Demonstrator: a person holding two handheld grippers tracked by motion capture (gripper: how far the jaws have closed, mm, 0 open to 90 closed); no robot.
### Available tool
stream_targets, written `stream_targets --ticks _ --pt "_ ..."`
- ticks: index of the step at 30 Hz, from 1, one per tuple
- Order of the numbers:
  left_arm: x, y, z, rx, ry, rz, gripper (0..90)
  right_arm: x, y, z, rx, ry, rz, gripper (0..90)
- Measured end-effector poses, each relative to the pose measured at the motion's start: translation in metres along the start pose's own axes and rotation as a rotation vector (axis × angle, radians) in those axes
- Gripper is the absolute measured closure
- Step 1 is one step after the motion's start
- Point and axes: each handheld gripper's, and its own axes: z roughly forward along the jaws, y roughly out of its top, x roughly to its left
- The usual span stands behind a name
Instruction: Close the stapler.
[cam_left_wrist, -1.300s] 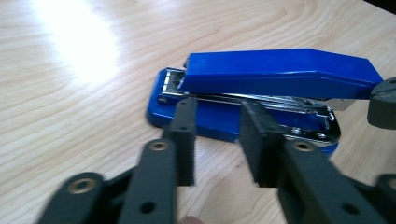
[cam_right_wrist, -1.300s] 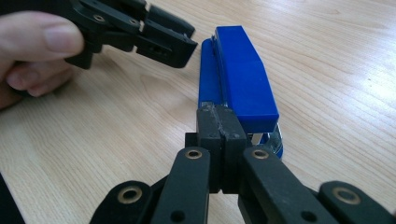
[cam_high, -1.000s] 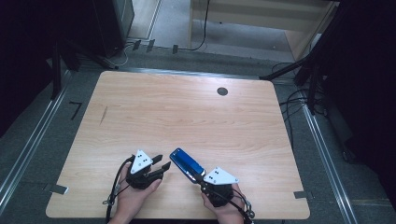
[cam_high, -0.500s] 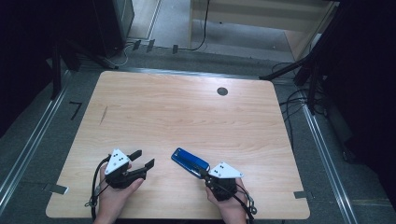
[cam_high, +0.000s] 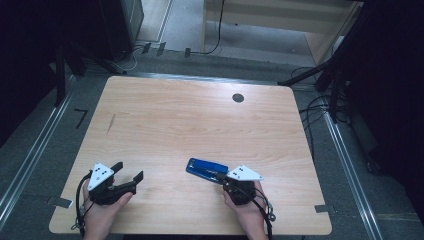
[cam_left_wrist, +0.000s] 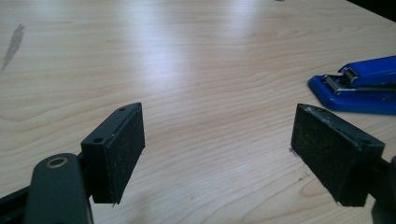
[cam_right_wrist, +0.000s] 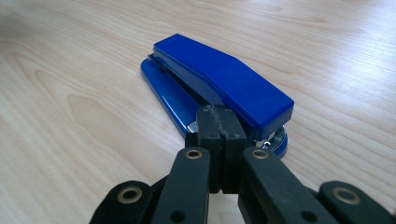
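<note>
Low at the near edge of the table (cam_high: 200, 120), both grippers are held in the person's hands, forearms entering from the bottom of the high view. Left gripper (cam_high: 131, 173) is kept near the table's front left part, angled toward the centre; its jaws have just been opening and are seen wide apart in the left gripper view, nothing between the pads (cam_left_wrist: 122, 154), bare wood below. Right gripper (cam_right_wrist: 219, 122) is held level, jaws pressed together on themselves, tips at the rear end of the blue stapler (cam_high: 206, 168). Stapler lies flat on the wood, front centre-right, well apart from the left gripper.
</note>
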Motion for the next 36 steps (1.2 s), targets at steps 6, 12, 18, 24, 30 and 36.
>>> stream_targets --ticks 6,12,18,24,30,36 --pt "0.014 -0.005 -0.013 0.032 0.044 0.000 10.4 -0.011 0.003 0.004 -0.002 -0.027 0.014 90.0" --pt "0.027 -0.010 -0.022 0.016 0.051 -0.013 9.3 -0.018 0.004 0.010 -0.002 -0.044 0.023 90.0" --pt "0.030 -0.012 -0.020 0.023 0.056 -0.020 9.4 -0.022 0.005 0.014 0.000 -0.048 0.022 90.0" --pt "0.031 -0.013 -0.019 0.031 0.059 -0.021 9.4 -0.025 0.005 0.017 0.009 -0.057 0.028 90.0" --pt "0.032 -0.014 -0.018 0.029 0.058 -0.029 9.4 -0.025 0.006 0.020 0.016 -0.063 0.028 90.0" --pt "0.032 -0.014 -0.019 0.029 0.054 -0.030 9.5 -0.027 0.010 0.023 0.017 -0.069 0.029 90.0"
